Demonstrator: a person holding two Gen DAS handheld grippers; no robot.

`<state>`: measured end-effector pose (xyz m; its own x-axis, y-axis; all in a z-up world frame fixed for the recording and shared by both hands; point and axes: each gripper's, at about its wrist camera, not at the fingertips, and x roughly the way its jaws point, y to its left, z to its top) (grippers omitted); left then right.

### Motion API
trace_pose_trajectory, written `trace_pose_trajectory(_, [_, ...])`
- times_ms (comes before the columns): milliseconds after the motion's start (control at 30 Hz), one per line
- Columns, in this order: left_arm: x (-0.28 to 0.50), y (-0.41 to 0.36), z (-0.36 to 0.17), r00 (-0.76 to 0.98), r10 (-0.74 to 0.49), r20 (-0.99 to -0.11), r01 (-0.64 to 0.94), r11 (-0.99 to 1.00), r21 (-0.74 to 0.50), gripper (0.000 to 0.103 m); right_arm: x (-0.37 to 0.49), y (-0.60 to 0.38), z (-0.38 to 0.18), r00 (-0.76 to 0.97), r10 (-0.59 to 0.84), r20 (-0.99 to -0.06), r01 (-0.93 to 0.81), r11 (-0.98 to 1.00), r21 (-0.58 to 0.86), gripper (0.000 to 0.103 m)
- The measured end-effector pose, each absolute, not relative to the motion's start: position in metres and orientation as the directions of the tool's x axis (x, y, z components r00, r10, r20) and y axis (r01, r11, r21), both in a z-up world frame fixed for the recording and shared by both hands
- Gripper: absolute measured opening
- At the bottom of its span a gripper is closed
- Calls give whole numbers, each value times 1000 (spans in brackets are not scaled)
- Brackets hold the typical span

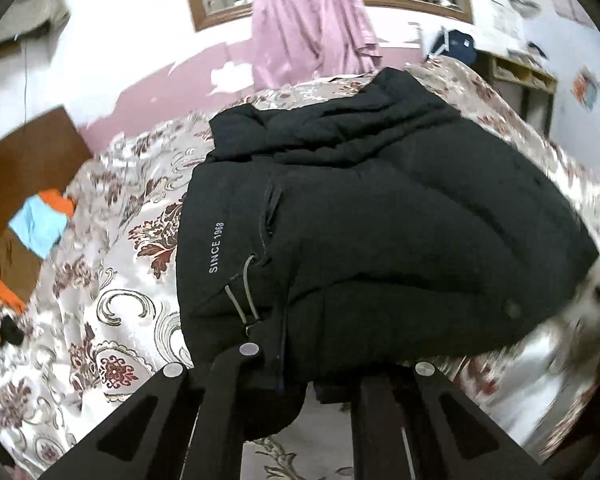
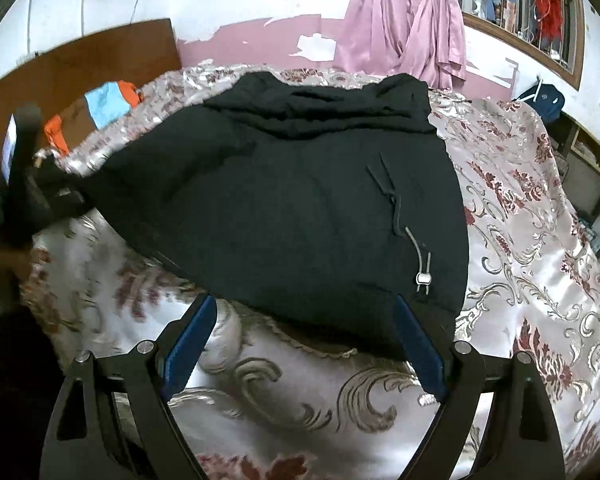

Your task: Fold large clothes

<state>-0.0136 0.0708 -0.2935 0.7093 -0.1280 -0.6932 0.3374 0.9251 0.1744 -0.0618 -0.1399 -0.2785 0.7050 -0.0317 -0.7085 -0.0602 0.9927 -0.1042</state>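
A large black padded jacket (image 1: 380, 216) printed "SINCE 1968" lies folded over on the flowered bed cover (image 1: 100, 280). My left gripper (image 1: 296, 364) is at its near hem, and black fabric bulges between and over the fingers, so it looks shut on the hem. In the right wrist view the same jacket (image 2: 300, 192) spreads across the bed cover (image 2: 540, 240). My right gripper (image 2: 304, 320) is open, its blue pads (image 2: 188, 344) apart, just at the jacket's near edge with a drawcord toggle (image 2: 422, 279) by the right finger. The left gripper (image 2: 16, 184) shows blurred at the far left.
Pink curtains (image 2: 404, 28) hang at the window behind the bed. A wooden headboard (image 2: 80, 64) and an orange, blue and brown garment (image 2: 100, 112) are at the left. A shelf unit (image 2: 592, 168) stands to the right of the bed.
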Motion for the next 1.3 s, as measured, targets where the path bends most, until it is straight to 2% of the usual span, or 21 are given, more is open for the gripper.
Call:
trace_pose_trajectory(200, [4, 65, -266, 695, -115, -710, 308, 940, 149, 9, -43, -134, -308, 689, -136, -712, -47, 972, -232, 85])
trace_pose_trajectory(300, [11, 65, -260, 682, -120, -721, 294, 948, 121, 9, -38, -129, -321, 700, -217, -680, -45, 937, -345, 85])
trace_pose_trajectory(400, [10, 64, -260, 675, -108, -730, 282, 952, 120, 9, -36, -129, -322, 740, -269, -617, 4, 919, -395, 85])
trace_pose_trajectory(467, [9, 65, -261, 668, -99, -738, 273, 955, 119, 9, -31, -133, -321, 745, -290, -600, 37, 917, -397, 81])
trace_pose_trajectory(500, [8, 65, -261, 664, -98, -742, 271, 955, 117, 9, -29, -136, -321, 749, -297, -592, 56, 919, -391, 74])
trace_pose_trajectory(533, [8, 65, -263, 659, -95, -746, 270, 956, 117, 9, -28, -140, -321, 751, -307, -585, 77, 920, -385, 59])
trace_pose_trajectory(567, [7, 65, -266, 653, -96, -752, 273, 955, 115, 9, -27, -145, -322, 749, -306, -588, 91, 926, -367, 51])
trace_pose_trajectory(600, [6, 64, -268, 652, -90, -753, 272, 955, 122, 9, -27, -150, -322, 748, -285, -600, 93, 939, -331, 34])
trace_pose_trajectory(633, [5, 64, -272, 650, -80, -756, 272, 953, 134, 9, -27, -154, -321, 754, -245, -609, 78, 955, -287, 22])
trace_pose_trajectory(733, [3, 65, -279, 641, -65, -765, 274, 950, 148, 9, -37, -158, -312, 791, -229, -567, 103, 964, -246, 11])
trace_pose_trajectory(900, [-4, 62, -279, 641, -54, -765, 291, 940, 178, 9, -43, -174, -297, 817, -141, -560, 75, 987, -139, 8])
trace_pose_trajectory(1300, [-5, 66, -262, 651, -79, -755, 275, 951, 138, 9, -46, -181, -262, 816, -100, -569, 8, 987, -162, 8])
